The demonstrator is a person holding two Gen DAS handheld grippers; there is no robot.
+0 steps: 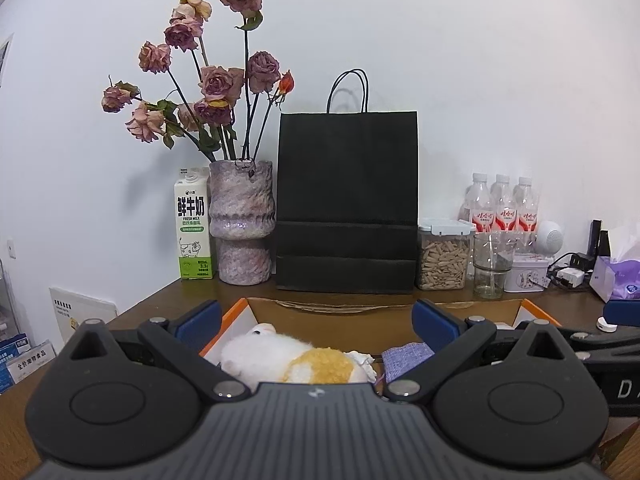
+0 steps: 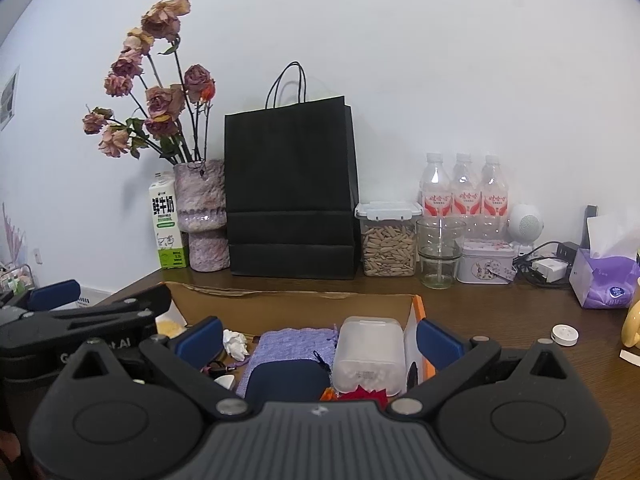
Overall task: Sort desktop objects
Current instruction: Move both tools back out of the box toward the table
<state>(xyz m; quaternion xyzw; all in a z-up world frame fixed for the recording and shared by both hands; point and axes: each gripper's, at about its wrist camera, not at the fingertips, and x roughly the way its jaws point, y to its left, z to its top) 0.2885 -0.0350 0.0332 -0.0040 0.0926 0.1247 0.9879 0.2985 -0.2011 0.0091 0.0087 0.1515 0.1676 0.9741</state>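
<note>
An open cardboard box (image 1: 328, 305) with orange edges lies on the brown desk below both grippers. In the left wrist view my left gripper (image 1: 316, 322) is open and empty above a white and yellow plush toy (image 1: 294, 358) and a purple knit cloth (image 1: 404, 360) in the box. In the right wrist view my right gripper (image 2: 320, 338) is open and empty above the box (image 2: 296, 300), which holds the purple cloth (image 2: 294, 344), a translucent plastic container (image 2: 368, 354), a crumpled tissue (image 2: 235, 343), a dark blue case (image 2: 286, 380) and something red (image 2: 366, 395).
Along the wall stand a milk carton (image 1: 193, 226), a vase of dried roses (image 1: 242, 226), a black paper bag (image 1: 347, 204), a seed jar (image 1: 443, 254), a glass (image 1: 491, 264), three bottles (image 2: 464, 192), a tin (image 2: 485, 262) and a tissue box (image 2: 602, 276). A small white disc (image 2: 564, 335) lies right.
</note>
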